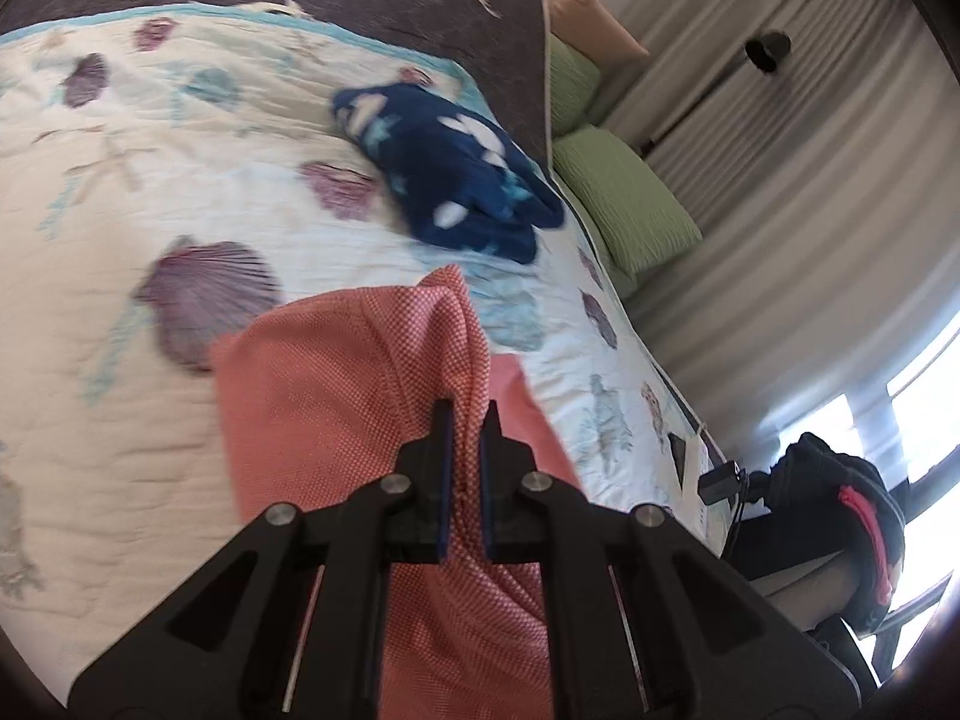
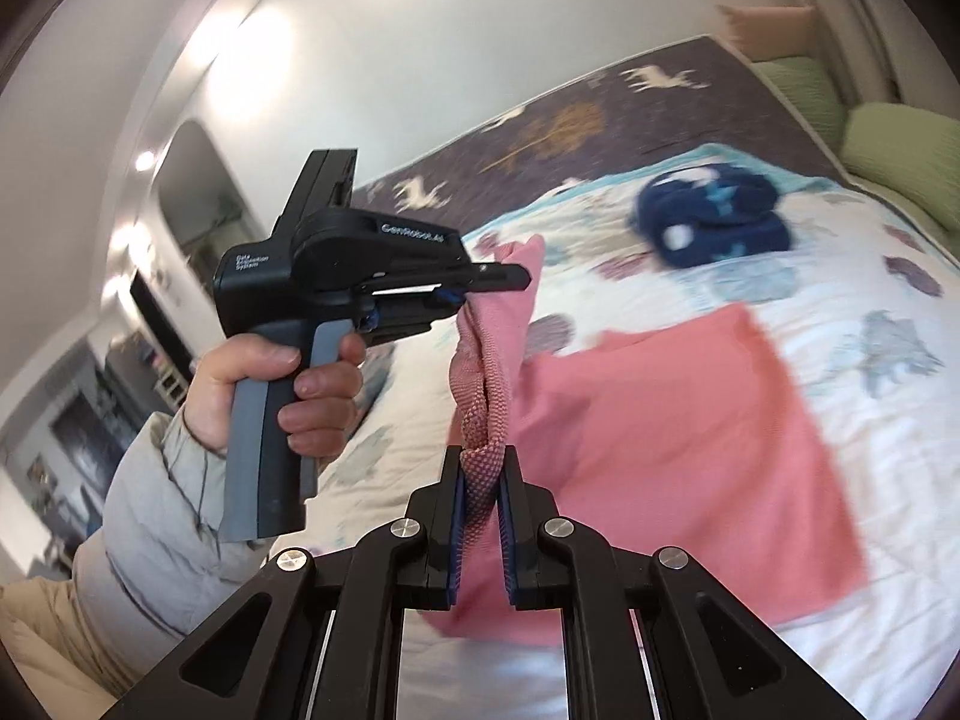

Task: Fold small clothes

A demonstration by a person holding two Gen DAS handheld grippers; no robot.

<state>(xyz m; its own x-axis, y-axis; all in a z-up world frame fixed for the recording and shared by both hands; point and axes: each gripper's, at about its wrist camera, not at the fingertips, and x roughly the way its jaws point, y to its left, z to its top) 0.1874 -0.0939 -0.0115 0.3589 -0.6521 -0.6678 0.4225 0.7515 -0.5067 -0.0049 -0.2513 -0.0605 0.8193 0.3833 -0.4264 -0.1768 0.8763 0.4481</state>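
Pink knit cloth (image 2: 678,438) is being pinched at two spots, the right gripper (image 2: 483,468) and left gripper (image 1: 467,420) both clamping bunched edges and lifting them off the quilt (image 1: 150,180) mid-fold. Next, I judge, the edge is needing carrying across and laying flat. Only the right view is showing the hand (image 2: 270,384); only the left is showing the far curtains (image 1: 780,210), and both a blue bundle (image 1: 456,180).

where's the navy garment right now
The navy garment lies bundled on the shell quilt, beyond the pink cloth and near the green pillows; upper right in the right wrist view.
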